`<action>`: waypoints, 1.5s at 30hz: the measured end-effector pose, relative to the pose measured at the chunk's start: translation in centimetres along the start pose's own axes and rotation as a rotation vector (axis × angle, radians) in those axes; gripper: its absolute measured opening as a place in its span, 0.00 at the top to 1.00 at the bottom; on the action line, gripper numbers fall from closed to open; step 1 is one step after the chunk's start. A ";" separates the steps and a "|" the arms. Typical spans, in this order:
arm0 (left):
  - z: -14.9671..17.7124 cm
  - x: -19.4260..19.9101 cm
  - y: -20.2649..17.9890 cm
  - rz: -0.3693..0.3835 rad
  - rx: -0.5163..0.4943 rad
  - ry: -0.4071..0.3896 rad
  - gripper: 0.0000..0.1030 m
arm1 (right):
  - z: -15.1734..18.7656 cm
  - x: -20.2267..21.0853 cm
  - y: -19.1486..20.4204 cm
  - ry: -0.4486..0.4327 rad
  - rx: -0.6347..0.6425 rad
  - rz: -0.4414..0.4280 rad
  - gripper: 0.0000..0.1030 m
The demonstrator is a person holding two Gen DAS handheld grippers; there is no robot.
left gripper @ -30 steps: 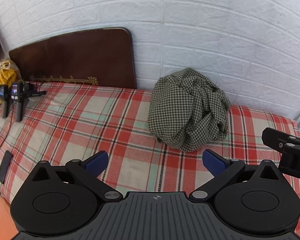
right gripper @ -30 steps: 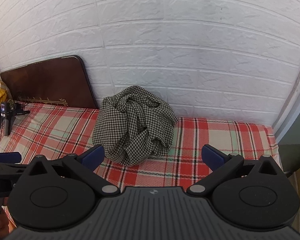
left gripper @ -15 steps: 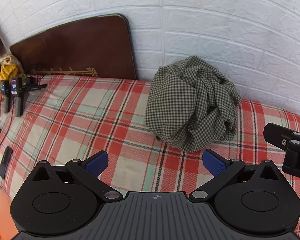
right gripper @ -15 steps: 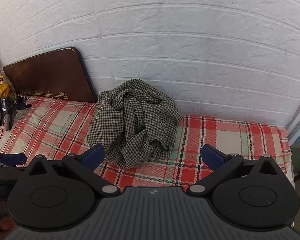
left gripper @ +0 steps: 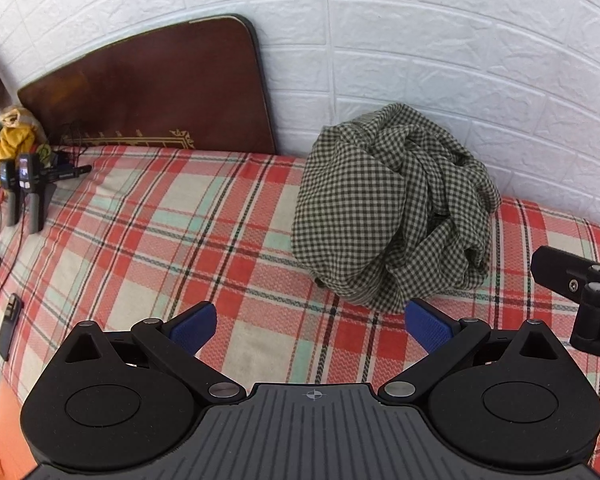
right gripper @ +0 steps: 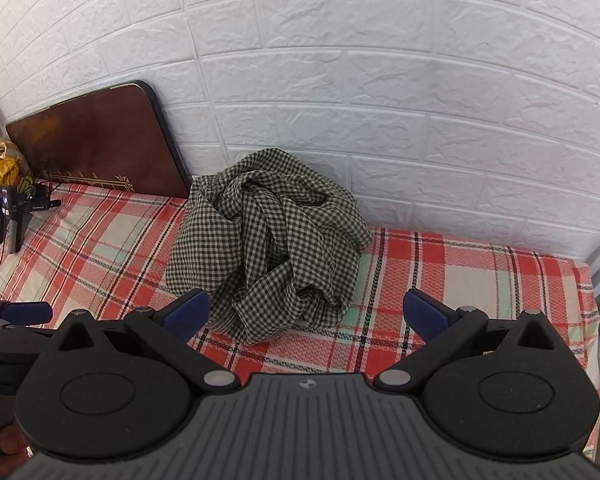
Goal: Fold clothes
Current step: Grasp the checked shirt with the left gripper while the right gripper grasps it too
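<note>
- Checked garment [left gripper: 392,220]: a crumpled heap on the plaid bed [left gripper: 148,240], against the white wall; no clear long axis.
- Left gripper [left gripper: 310,326]: fingers spread wide, holding nothing; the heap lies ahead and toward its right finger [left gripper: 428,326], apart from it.
- Right gripper [right gripper: 306,314]: fingers likewise spread and empty; the heap [right gripper: 268,248] lies ahead, toward its left finger [right gripper: 186,312].
- Judgement: both stand about equally near.
</note>
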State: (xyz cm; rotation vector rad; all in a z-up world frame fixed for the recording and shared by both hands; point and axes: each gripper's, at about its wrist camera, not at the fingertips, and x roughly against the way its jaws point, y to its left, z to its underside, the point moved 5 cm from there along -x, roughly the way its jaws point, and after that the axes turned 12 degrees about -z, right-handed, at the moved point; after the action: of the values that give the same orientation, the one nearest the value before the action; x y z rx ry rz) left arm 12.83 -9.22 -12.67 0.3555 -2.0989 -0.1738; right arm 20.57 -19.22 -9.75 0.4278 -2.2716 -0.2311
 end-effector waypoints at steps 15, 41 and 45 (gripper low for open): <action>-3.0 -7.3 -2.6 0.100 -0.053 -0.041 0.02 | -1.5 -8.0 -2.3 -0.057 0.008 0.001 0.04; -4.9 -12.3 -1.6 0.379 -0.073 0.042 1.00 | -0.8 -12.2 -1.3 -0.005 -0.144 0.061 0.94; -4.9 -9.8 0.8 0.392 -0.026 -0.009 1.00 | -1.7 -8.3 1.3 -0.074 -0.124 0.040 0.95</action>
State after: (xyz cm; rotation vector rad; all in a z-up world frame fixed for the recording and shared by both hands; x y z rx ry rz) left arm 21.72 -5.26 -17.81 -0.0758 -2.1285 0.0294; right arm 26.75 -14.94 -13.90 0.3136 -2.3206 -0.3709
